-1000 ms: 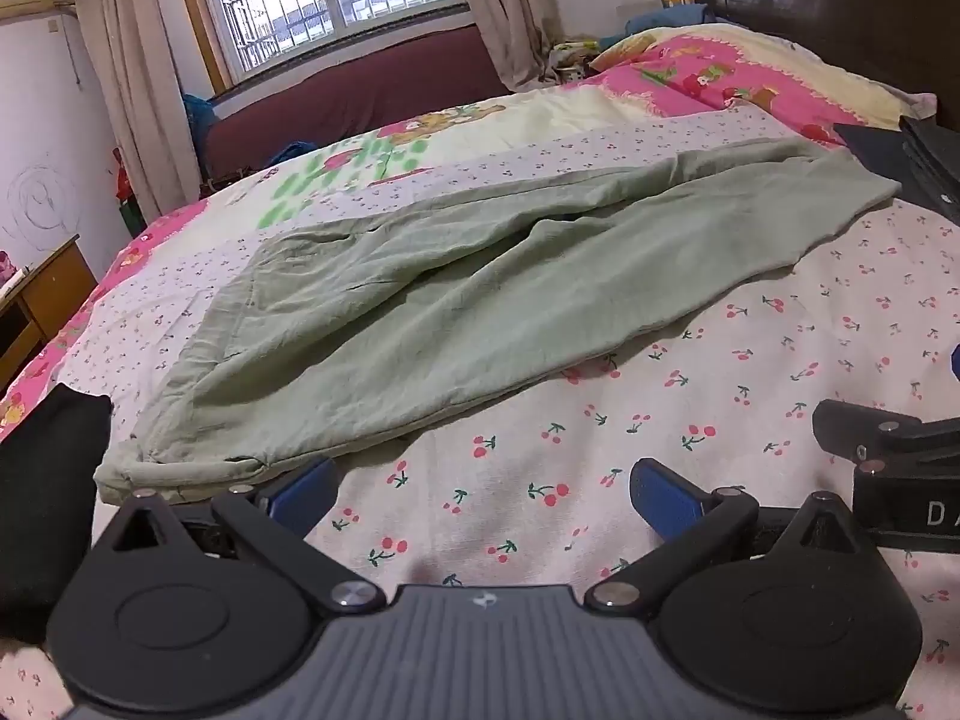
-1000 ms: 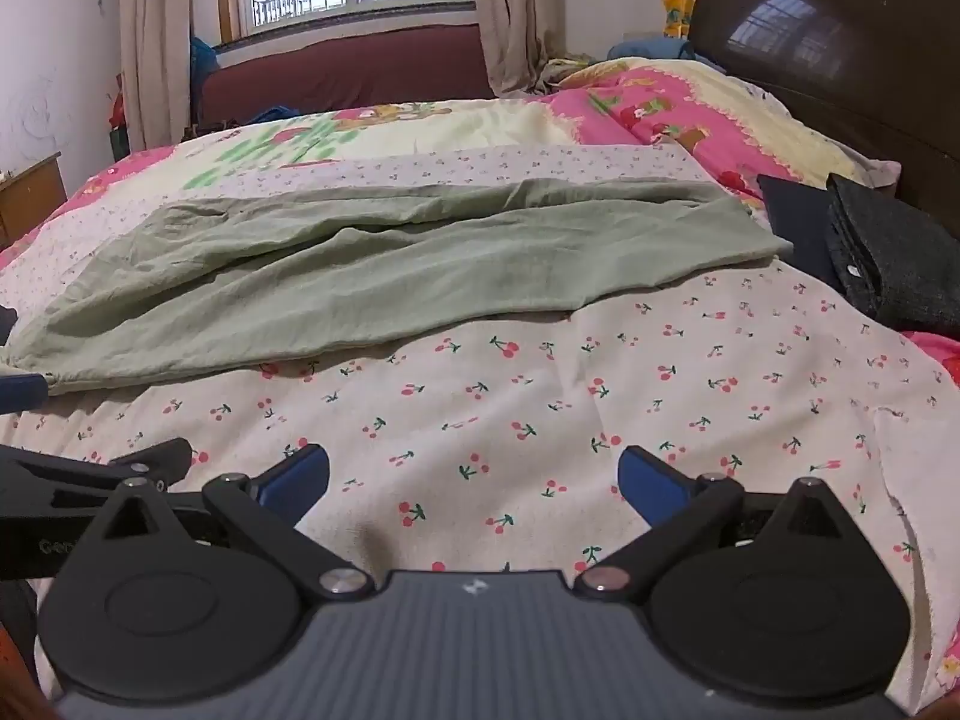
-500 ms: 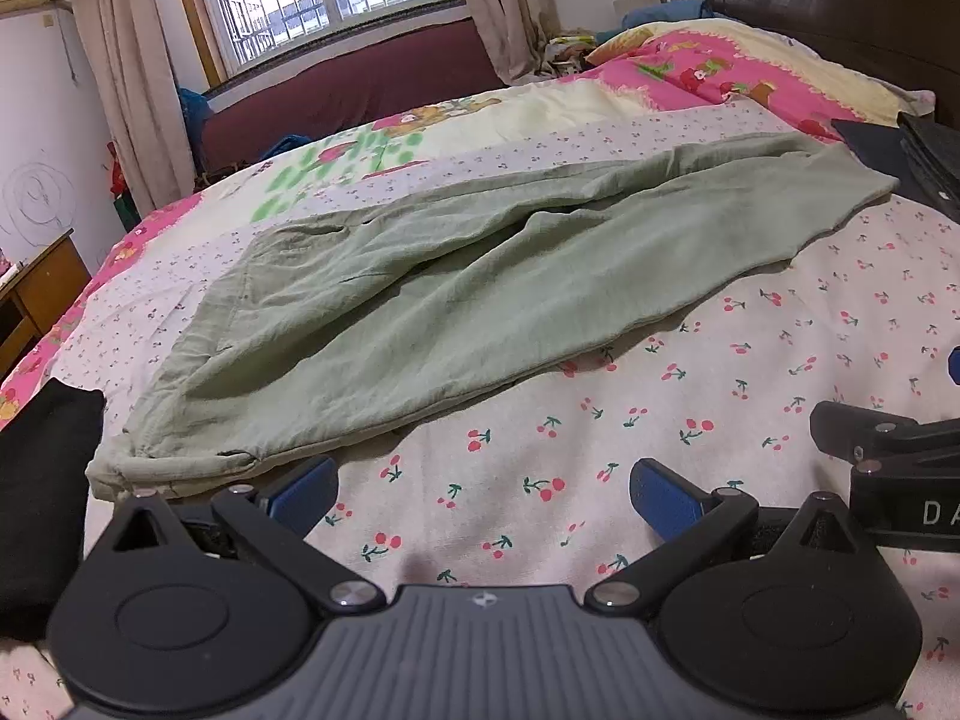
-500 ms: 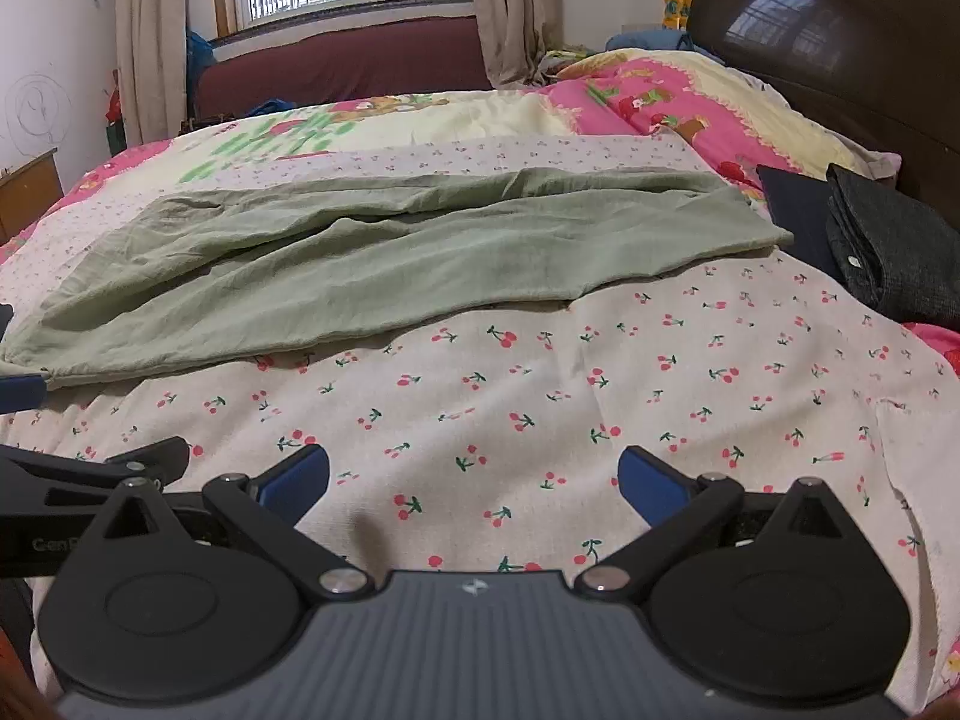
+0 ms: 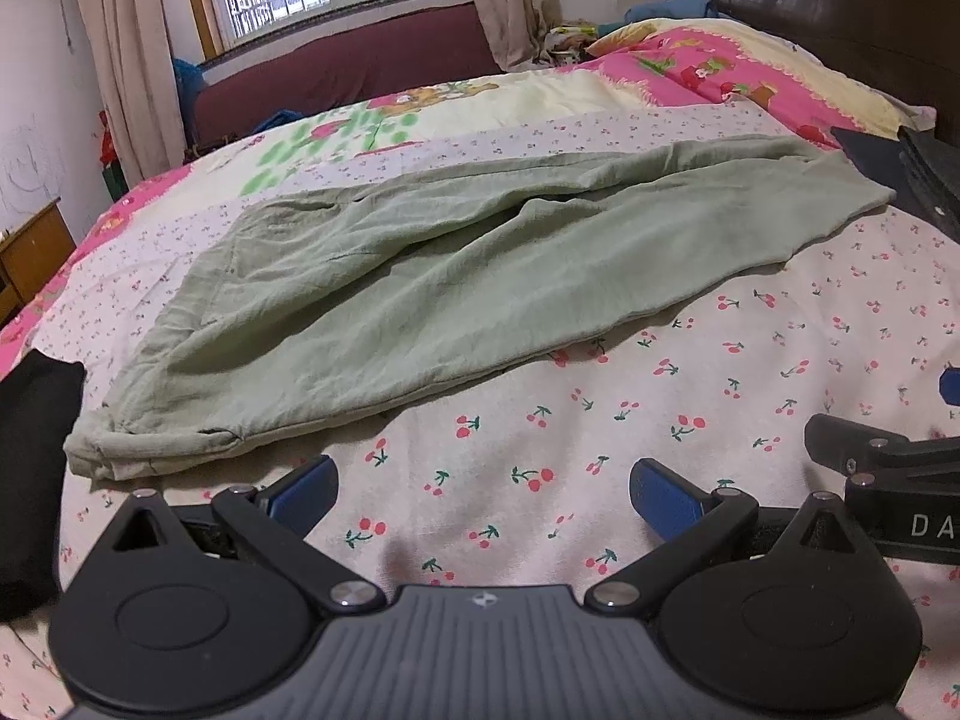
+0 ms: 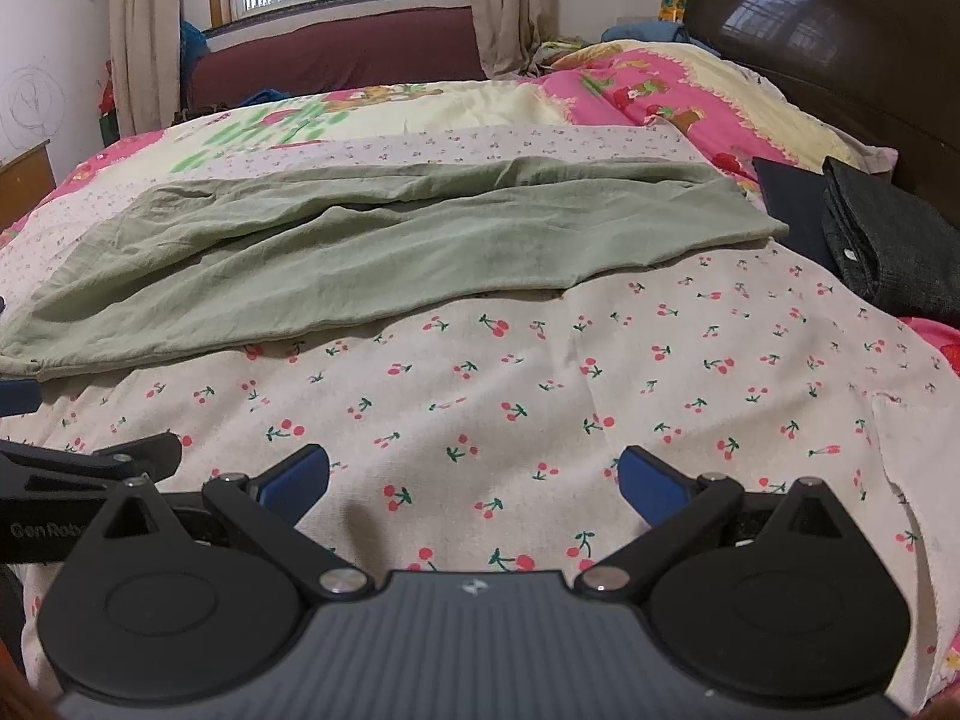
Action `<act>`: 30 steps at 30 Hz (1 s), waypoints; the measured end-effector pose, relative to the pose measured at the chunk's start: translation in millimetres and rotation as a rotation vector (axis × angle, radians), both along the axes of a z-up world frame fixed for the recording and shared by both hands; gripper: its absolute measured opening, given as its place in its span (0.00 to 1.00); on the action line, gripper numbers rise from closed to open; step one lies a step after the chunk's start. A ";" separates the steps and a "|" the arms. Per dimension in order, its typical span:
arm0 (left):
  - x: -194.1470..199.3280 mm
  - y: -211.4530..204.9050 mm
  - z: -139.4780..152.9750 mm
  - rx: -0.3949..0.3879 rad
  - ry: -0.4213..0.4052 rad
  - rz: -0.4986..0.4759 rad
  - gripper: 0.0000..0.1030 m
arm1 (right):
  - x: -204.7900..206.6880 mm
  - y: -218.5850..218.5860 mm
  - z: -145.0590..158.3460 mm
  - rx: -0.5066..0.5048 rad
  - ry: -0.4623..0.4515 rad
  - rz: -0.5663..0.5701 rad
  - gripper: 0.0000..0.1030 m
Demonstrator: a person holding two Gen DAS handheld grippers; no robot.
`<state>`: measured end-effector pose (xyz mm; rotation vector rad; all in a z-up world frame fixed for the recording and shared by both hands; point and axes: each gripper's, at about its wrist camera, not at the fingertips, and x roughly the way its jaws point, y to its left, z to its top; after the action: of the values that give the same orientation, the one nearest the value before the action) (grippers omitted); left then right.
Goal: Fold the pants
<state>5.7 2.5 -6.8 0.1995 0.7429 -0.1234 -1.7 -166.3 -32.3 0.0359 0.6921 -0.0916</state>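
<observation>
Pale green pants (image 5: 456,276) lie flat across the cherry-print bed sheet (image 5: 660,396), folded lengthwise, with one end at the near left and the other at the far right by the headboard. In the right wrist view the pants (image 6: 372,258) stretch across the middle of the bed. My left gripper (image 5: 483,495) is open over bare sheet, just short of the pants' near-left end (image 5: 144,450). My right gripper (image 6: 474,477) is open too, over the sheet well in front of the pants. Each gripper's black frame shows at the edge of the other's view.
Folded dark garments (image 6: 870,240) are stacked at the right by the dark wooden headboard (image 6: 840,60). A black cloth (image 5: 30,450) lies at the left bed edge. A pink and yellow quilt (image 5: 690,78) covers the far side; a window, curtains and maroon sofa stand behind.
Both views have shifted slightly forward and up, so the pants sit a little lower and nearer. Both grippers stay open and the pants have not moved.
</observation>
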 end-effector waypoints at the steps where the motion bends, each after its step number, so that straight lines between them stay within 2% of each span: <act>1: 0.1 0.3 -0.1 -0.005 0.004 0.000 1.00 | 0.4 0.4 -0.3 0.000 0.001 0.000 0.99; 30: 3.9 1.5 -3.0 -0.037 0.037 0.000 1.00 | 1.1 1.3 -1.6 0.000 0.009 0.002 0.99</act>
<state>9.6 4.0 -9.8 0.1626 0.7768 -0.1408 -0.6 -165.1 -33.8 0.0345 0.7015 -0.0897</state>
